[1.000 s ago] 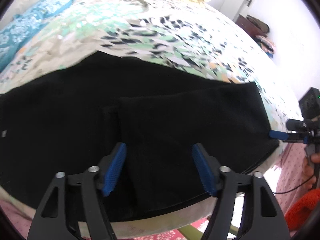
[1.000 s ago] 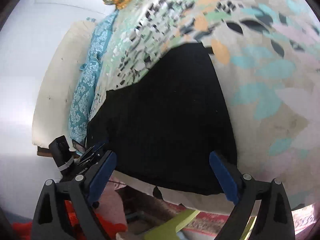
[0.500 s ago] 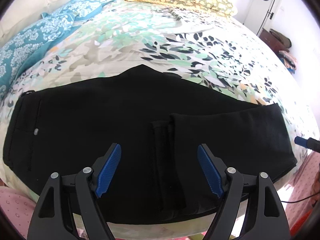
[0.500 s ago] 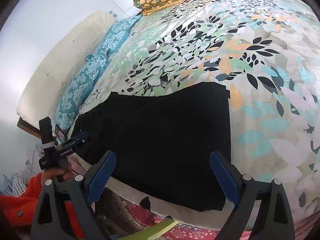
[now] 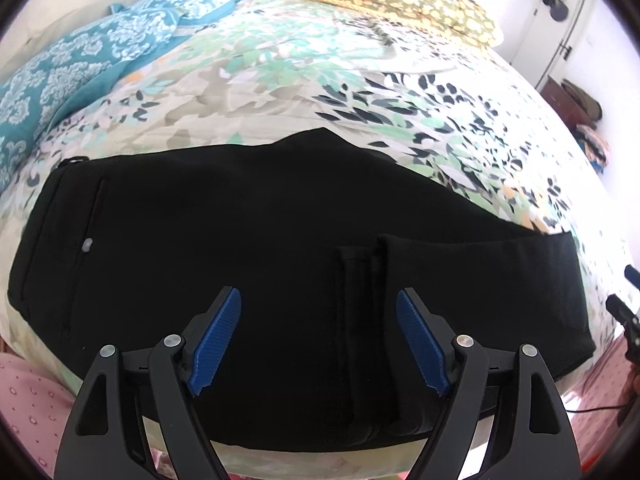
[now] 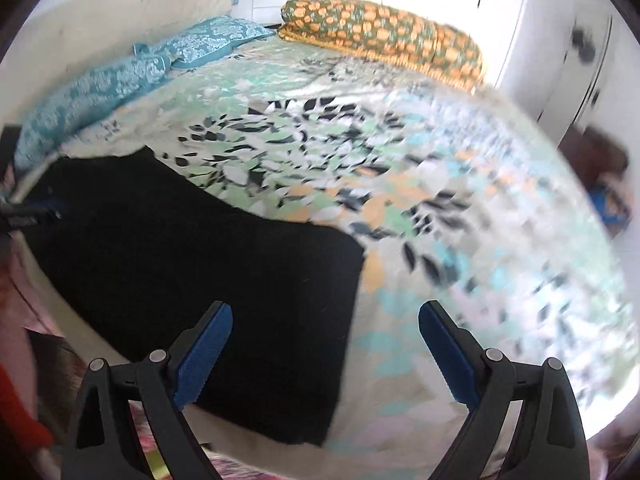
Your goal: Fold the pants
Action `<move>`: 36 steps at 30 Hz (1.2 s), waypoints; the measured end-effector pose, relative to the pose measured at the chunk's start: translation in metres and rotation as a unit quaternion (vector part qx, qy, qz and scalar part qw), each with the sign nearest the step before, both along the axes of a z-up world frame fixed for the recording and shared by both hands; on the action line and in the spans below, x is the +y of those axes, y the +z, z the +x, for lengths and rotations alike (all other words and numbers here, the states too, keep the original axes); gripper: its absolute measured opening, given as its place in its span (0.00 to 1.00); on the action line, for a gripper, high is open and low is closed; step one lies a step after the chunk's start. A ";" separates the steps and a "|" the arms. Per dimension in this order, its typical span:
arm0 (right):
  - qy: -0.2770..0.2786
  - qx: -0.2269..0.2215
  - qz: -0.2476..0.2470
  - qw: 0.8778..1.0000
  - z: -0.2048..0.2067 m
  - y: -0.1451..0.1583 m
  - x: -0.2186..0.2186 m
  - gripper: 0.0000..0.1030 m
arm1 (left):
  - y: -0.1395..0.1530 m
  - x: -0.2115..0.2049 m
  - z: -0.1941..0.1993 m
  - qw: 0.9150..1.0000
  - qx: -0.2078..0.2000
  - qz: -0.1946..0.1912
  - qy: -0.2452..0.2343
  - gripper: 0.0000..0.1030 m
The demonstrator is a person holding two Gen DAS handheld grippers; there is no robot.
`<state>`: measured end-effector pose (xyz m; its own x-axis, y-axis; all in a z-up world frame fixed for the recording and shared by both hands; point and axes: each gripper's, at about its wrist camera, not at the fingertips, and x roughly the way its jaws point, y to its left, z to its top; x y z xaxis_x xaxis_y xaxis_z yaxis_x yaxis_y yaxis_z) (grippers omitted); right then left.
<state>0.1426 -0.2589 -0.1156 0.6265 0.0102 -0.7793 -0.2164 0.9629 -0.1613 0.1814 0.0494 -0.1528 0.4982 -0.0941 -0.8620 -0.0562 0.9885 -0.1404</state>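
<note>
The black pants (image 5: pixel 248 264) lie flat along the near edge of the bed (image 5: pixel 360 92), soft and limp, best pinched at a hemmed edge, while the left gripper (image 5: pixel 318 344) and right gripper (image 6: pixel 325 354) hover spread apart, empty.

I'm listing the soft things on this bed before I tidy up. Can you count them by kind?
Black pants: 1
Teal patterned pillows: 2
Orange and green flowered bolster: 1
Leaf-print bedspread: 1
Total: 5
</note>
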 end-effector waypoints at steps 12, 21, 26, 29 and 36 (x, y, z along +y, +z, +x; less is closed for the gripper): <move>-0.045 0.024 0.049 0.998 0.010 -0.003 -0.023 1.00 | 0.002 0.008 -0.001 1.000 -0.007 -0.003 0.020 0.81; -0.067 0.011 0.033 0.997 0.012 0.003 -0.034 1.00 | 0.010 0.043 0.004 0.998 -0.014 -0.030 0.053 0.83; -0.043 0.006 0.031 0.999 0.009 0.004 -0.026 1.00 | 0.025 0.136 0.015 0.986 -0.029 -0.079 0.146 0.84; -0.024 0.013 0.034 0.999 0.009 0.001 -0.019 1.00 | 0.019 0.199 0.021 0.978 -0.002 -0.074 0.197 0.85; 0.017 0.025 0.043 0.999 0.006 -0.004 -0.001 1.00 | -0.030 0.260 0.039 0.972 0.089 -0.067 0.206 0.86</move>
<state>0.1481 -0.2595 -0.1200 0.5842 0.0993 -0.8055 -0.2557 0.9644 -0.0666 0.2203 0.3094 -0.1824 0.3622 -0.0362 -0.9314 -0.4779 0.8507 -0.2189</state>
